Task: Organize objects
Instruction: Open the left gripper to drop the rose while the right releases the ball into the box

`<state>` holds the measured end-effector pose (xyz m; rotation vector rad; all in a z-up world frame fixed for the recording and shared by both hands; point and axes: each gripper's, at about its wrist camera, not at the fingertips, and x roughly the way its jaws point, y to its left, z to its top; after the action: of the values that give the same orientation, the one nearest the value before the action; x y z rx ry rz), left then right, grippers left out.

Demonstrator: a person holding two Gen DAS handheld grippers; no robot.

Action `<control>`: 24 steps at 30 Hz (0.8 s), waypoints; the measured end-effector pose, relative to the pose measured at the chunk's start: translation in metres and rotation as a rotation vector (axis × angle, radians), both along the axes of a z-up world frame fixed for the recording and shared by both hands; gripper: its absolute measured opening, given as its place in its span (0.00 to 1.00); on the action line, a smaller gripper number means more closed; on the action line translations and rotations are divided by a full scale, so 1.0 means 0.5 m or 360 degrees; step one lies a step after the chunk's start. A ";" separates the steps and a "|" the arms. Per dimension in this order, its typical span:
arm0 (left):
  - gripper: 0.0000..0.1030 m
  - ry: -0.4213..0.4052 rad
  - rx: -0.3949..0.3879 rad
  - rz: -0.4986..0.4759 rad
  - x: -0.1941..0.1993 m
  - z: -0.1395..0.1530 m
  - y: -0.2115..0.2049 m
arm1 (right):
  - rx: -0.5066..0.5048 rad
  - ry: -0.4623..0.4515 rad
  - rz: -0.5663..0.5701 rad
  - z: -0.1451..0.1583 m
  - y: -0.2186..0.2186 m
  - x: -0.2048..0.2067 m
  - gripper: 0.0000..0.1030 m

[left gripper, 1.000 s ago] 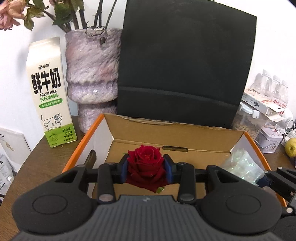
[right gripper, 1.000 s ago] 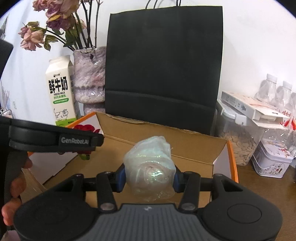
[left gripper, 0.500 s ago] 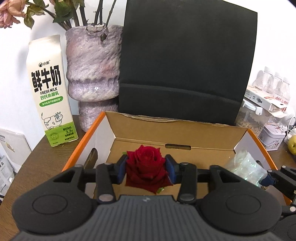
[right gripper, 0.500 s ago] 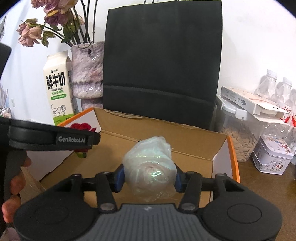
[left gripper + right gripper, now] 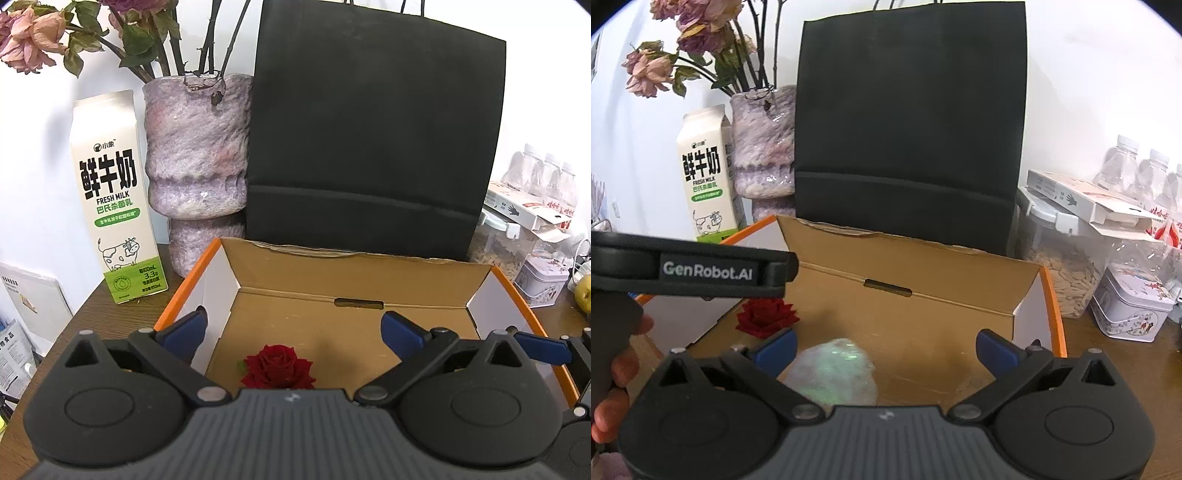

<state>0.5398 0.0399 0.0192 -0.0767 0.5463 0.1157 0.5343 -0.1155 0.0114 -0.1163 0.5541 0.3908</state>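
An open cardboard box [image 5: 354,277] with orange outer walls stands on the wooden table. A red rose head [image 5: 277,367] lies on the box floor, just below my left gripper [image 5: 291,328], which is open and empty above it. In the right wrist view the rose [image 5: 764,316] lies at the box's left side, and a clear iridescent plastic-wrapped bundle [image 5: 833,371] lies on the box floor [image 5: 923,343] below my right gripper [image 5: 884,349], open and empty. The left gripper's body [image 5: 690,269] crosses the left of that view.
Behind the box stand a black paper bag [image 5: 373,147], a purple vase [image 5: 195,162] with dried roses and a milk carton [image 5: 114,199]. To the right are a seed jar [image 5: 1067,266], a tin [image 5: 1130,306], a flat carton and water bottles [image 5: 1145,173].
Both grippers have opened wide. The rose dropped from the left one onto the box floor and the wrapped bundle dropped from the right one. Both grippers have risen a little.
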 end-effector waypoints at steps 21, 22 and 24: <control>1.00 -0.0194 -0.0025 -0.0089 -0.114 0.088 -0.008 | 0.0087 -0.0093 0.0025 0.079 -0.044 -0.067 1.00; 1.00 -0.0195 -0.0027 -0.0089 -0.122 0.090 -0.008 | 0.0092 -0.0092 0.0030 0.081 -0.046 -0.073 1.00; 1.00 -0.0191 -0.0026 -0.0094 -0.136 0.091 -0.010 | 0.0098 -0.0082 0.0043 0.081 -0.048 -0.085 1.00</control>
<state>0.4720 0.0351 0.0645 -0.0825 0.4295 0.0489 0.4916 -0.1397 0.0521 -0.0748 0.4895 0.4298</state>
